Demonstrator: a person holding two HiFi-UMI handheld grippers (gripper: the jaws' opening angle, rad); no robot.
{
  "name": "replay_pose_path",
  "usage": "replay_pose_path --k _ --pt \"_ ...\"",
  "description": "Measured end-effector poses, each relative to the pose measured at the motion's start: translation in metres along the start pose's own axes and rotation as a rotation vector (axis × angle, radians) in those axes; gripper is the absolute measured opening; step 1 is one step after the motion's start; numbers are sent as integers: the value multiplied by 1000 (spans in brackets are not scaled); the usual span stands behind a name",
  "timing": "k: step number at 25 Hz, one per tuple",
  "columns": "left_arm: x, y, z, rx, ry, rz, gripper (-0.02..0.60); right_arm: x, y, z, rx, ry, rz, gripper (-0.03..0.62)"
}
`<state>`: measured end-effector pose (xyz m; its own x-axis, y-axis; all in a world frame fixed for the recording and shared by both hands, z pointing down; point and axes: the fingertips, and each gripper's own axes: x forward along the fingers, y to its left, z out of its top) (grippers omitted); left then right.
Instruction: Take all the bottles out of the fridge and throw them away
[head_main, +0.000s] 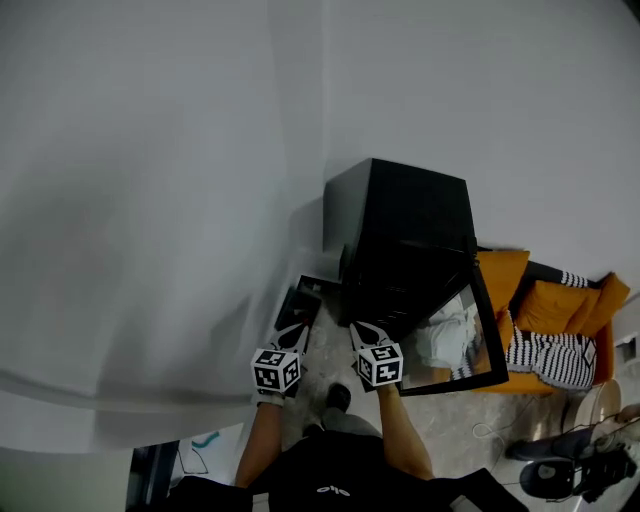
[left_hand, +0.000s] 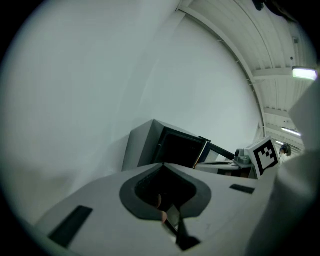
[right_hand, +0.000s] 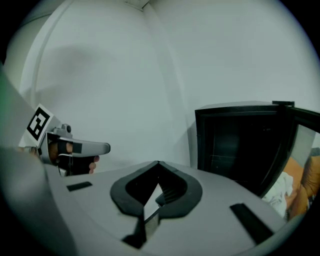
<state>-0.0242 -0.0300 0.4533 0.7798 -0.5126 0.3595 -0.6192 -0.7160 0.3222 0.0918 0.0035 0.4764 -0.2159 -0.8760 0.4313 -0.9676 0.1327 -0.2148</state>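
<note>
Fridge (head_main: 405, 225): a black cabinet on the floor (head_main: 470, 420), set against the white wall (head_main: 150, 200); its door (head_main: 470, 340) stands swung open on the side away from that wall, and the door's glossy face mirrors pale and orange shapes; the fridge interior (right_hand: 240, 140) is dark, so you cannot tell from any view whether bottles lie in it.

Left gripper (head_main: 292, 335): you hold it in front of the fridge's open face, on the wall side, apart from the cabinet; in the left gripper view its jaws (left_hand: 162, 167) meet at a point with nothing between them, aimed towards the fridge (left_hand: 175, 147).

Right gripper (head_main: 365, 330): you hold it just beside the left one, nearer the open door and likewise clear of the fridge; in the right gripper view its jaws (right_hand: 157, 165) are pressed together and empty, and the left gripper (right_hand: 75, 147) shows on the side away from the fridge.

Beyond the open door: an orange sofa (head_main: 545, 305) carrying a black-and-white striped cushion (head_main: 550, 355).
</note>
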Motion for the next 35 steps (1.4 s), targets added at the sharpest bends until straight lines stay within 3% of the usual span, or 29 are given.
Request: replay_pose_path --k 8,18,35 --pt "-41 -48 -18 44 0 -100 0 -79 12 -23 32 -31 -104 8" --pt "-55 -100 -33 77 10 -157 0 -161 -8 -34 61 -89 -193 8" --pt "-9 -232 -40 141 2 -141 0 -258 -111 -41 34 -98 -168 8"
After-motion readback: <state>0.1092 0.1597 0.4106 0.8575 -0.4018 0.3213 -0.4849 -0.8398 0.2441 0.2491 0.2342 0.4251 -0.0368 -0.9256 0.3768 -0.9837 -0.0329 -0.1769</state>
